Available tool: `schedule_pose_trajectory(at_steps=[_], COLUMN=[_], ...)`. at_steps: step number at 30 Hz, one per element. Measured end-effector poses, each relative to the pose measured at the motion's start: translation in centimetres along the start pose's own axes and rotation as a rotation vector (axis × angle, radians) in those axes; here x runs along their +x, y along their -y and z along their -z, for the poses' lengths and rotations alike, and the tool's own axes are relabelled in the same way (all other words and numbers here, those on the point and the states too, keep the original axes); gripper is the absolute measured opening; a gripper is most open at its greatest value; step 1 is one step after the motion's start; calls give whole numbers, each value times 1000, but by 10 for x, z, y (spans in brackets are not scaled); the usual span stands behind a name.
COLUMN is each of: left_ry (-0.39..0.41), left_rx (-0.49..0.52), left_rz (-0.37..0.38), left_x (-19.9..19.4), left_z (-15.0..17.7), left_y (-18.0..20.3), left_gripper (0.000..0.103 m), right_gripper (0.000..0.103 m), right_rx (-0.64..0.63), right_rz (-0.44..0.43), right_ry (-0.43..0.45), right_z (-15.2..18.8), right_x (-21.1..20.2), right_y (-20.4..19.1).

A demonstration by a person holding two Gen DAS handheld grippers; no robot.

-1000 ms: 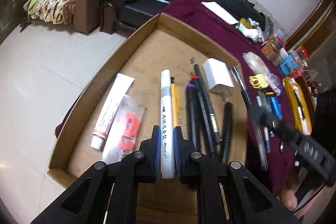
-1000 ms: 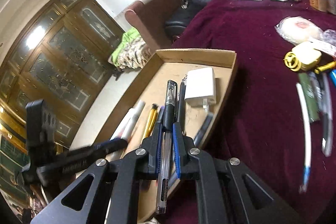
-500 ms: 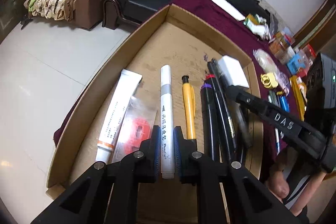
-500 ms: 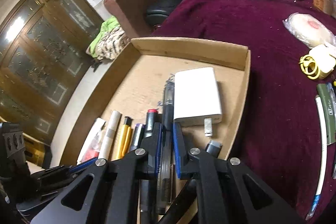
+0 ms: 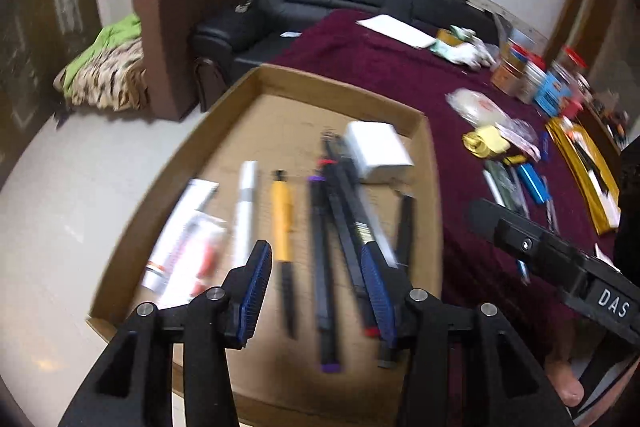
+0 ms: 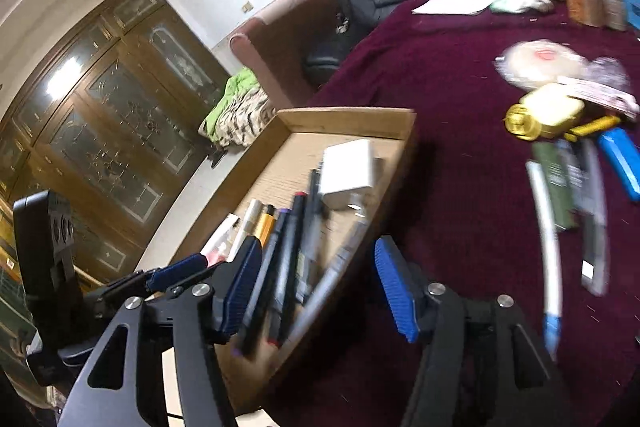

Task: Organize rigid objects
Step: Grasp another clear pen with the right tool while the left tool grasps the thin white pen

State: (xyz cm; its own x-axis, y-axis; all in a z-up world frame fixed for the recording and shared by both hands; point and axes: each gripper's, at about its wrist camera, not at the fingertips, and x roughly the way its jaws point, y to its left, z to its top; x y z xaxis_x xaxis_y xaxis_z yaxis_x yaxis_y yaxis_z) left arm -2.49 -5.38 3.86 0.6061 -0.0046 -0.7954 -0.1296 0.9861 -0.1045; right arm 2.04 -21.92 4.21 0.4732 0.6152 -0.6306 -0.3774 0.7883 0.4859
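Pens (image 6: 572, 203) not yet sorted lie on the cloth (image 6: 460, 75) at two o'clock from the right gripper (image 6: 320, 283), long axes pointing away from it. Its jaws have just been opening, nothing held. The left gripper (image 5: 316, 291), likewise just opened and empty, hovers over the tray (image 5: 340, 87), farther off.

**Maroon-clothed table, tray at its near-left corner**

The table (image 5: 380, 67) carries a shallow cardboard tray (image 5: 224, 115) just ahead of the left gripper, and ahead-left of the right one. Beyond the right gripper, loose on the cloth, lie a white pen (image 6: 546, 227), a blue case (image 6: 620, 155), a yellow tape measure (image 6: 540, 115) and a clear bag (image 6: 536, 61). Farther off rest a white sheet (image 6: 456, 1) and some tins (image 6: 584, 5).
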Motion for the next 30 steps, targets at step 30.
schedule_pose_trajectory(at_steps=[30], left_ry=[-156], left_rx=[169], left_rz=[206], left_x=[0], left_z=[42], left_y=[110], left_gripper=[67], right_gripper=[61], right_rx=[298], right_rz=[303], right_ry=[125], right_z=[45], right_x=[-114], right_y=[151])
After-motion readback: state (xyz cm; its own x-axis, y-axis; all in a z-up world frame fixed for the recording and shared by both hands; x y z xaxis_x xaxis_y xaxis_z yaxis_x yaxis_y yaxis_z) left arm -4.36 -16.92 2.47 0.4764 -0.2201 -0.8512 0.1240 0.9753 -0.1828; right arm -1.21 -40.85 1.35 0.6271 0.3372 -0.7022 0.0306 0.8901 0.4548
